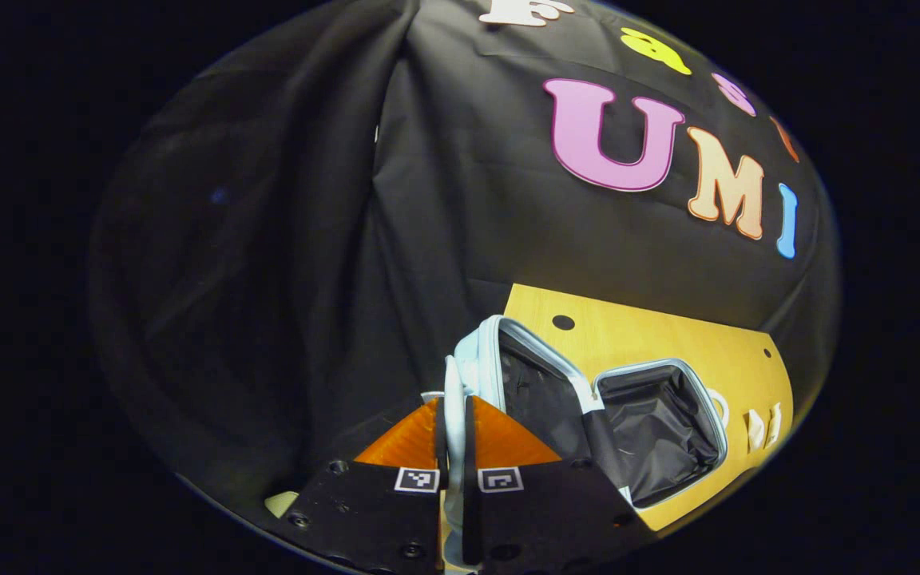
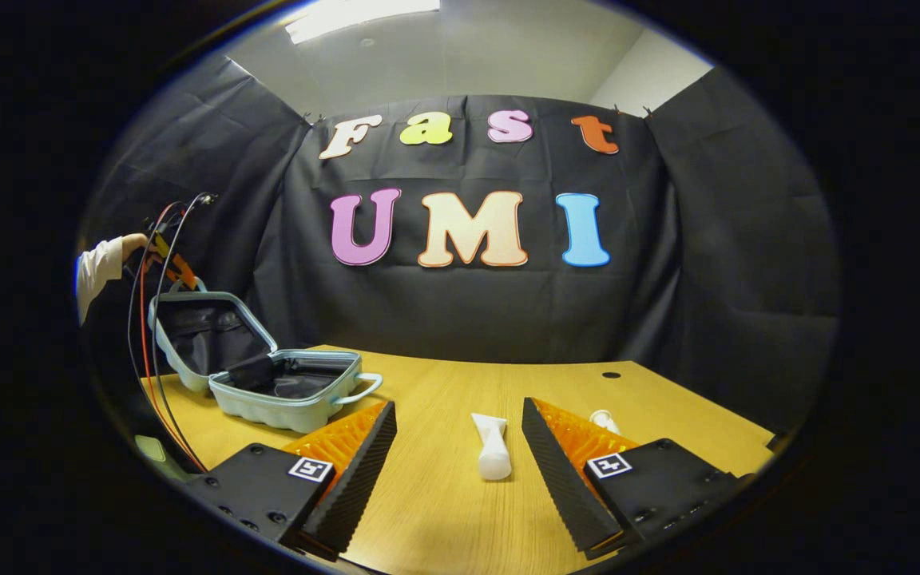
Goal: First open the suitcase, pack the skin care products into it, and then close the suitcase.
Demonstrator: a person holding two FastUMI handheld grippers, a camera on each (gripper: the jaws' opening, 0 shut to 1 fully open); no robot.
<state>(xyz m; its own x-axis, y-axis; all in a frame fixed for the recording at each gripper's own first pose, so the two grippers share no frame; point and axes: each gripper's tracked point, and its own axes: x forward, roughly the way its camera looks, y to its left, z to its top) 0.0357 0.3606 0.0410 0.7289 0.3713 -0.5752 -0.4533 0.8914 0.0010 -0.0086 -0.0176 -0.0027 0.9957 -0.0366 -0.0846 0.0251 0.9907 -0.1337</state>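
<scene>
In the left gripper view the left hand-held gripper [image 1: 456,447] is clenched on the rim of the suitcase lid [image 1: 472,359], holding it raised, with the open suitcase [image 1: 660,431] at about two o'clock on the table [image 1: 668,335]. In the right gripper view the right hand-held gripper [image 2: 460,447] hovers released, fingers wide apart, and a white skin care tube [image 2: 493,447] lies on the table between them at twelve o'clock (a second white product [image 2: 605,418] peeks out at about one o'clock). The suitcase sits well apart at ten o'clock.
</scene>
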